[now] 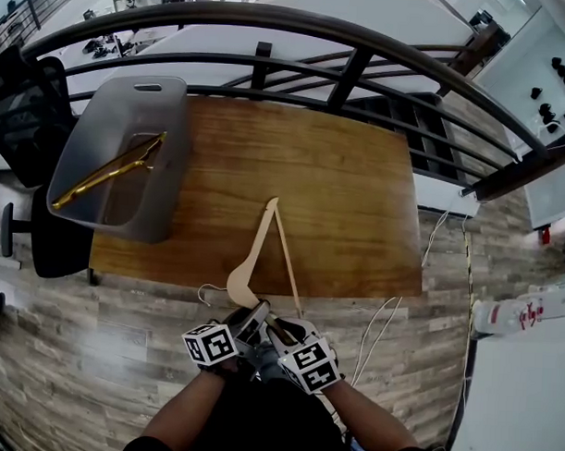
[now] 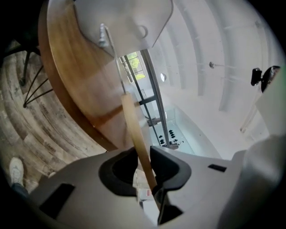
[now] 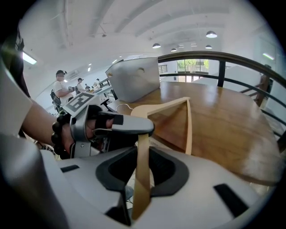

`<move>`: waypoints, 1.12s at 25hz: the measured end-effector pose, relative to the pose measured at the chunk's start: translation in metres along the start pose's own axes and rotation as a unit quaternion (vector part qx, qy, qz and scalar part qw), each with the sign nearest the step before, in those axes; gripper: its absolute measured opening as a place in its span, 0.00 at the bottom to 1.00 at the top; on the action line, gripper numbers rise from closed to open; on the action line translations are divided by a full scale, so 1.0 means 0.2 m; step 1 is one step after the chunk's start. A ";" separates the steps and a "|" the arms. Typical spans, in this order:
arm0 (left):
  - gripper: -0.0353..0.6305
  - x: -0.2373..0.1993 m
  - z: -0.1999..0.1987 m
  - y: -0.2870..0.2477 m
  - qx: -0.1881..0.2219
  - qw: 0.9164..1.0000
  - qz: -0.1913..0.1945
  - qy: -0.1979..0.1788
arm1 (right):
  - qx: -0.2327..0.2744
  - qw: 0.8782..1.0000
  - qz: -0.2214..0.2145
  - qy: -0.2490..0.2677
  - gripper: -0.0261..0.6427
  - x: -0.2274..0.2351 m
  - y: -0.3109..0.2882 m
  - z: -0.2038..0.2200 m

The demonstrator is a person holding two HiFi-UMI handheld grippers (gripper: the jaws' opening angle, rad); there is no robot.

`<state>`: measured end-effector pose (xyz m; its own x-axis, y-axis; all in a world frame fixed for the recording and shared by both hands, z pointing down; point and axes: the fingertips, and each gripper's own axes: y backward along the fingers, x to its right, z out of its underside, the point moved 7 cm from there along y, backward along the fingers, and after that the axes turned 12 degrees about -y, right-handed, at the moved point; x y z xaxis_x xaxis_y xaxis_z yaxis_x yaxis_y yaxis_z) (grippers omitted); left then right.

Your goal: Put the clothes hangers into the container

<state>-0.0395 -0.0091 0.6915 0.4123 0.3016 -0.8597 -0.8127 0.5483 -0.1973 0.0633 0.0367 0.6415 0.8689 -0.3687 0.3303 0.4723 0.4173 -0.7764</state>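
Down at the near edge of the table, both grippers are on the same wooden hanger. The left gripper and right gripper sit almost touching each other, each with its jaws pinched onto a thin wooden strip of it. My guess is it takes two grips because the thing is long and awkward from one end, and two spots should stop it twisting on the way over. The rest of it reaches out over the wood, away from the person. The container is at the far left corner, well apart, with a gold hanger already lying slantwise inside. So one's in, and this one is yet to go.

Head view gives the layout, but the jaws are buried under the marker cubes. The gripper views fix that: each shows the strip running right through closed pads. Right gripper view also catches the left one clamped across the strip just ahead. Left gripper view shows the wire hook sticking out past the wood, with the container behind it.
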 end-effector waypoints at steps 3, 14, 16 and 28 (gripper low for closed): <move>0.17 0.03 -0.03 -0.01 0.004 1.000 0.006 0.006 | 0.004 1.000 -0.008 -0.015 0.16 0.00 0.01 -0.02; 0.15 0.27 -0.33 -0.11 -0.001 0.991 0.031 -0.129 | 0.086 0.996 -0.005 0.000 0.19 0.04 0.21 -0.19; 0.15 0.34 -0.42 -0.14 0.003 0.986 0.030 -0.164 | 0.109 0.994 -0.001 0.002 0.18 0.09 0.30 -0.24; 0.15 0.80 -0.95 -0.22 0.038 0.915 -0.029 -0.401 | 0.197 0.979 -0.015 0.047 0.14 0.40 0.55 -0.62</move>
<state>-0.0159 -0.1318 0.4726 0.6489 0.7280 -0.2212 -0.7607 0.6258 -0.1720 0.1656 -0.0501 0.5163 0.8448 -0.4526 0.2853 0.5344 0.6864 -0.4932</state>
